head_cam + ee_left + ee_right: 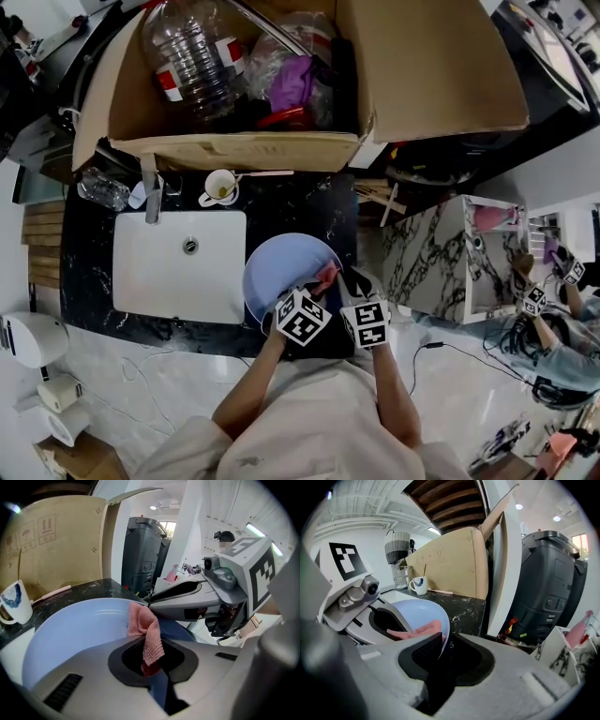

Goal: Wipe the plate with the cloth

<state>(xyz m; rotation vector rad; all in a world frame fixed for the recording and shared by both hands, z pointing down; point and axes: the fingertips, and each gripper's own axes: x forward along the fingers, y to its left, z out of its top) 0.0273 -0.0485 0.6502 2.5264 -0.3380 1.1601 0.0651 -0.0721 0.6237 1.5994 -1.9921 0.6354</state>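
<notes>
The right gripper (439, 646) clamps the plate (417, 613), which looks stiff, slick and breakable, by its near rim. The left gripper (151, 663) pinches the limp, light cloth (146, 632).

A kitchen corner: a white sink (178, 272) set in a dark stone counter (291, 202), with a tap (152, 199) and a mug (221, 187) just behind the sink.

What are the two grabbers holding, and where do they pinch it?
The left gripper pinches the pink cloth by one end. The right gripper clamps the blue plate by its rim.
</notes>
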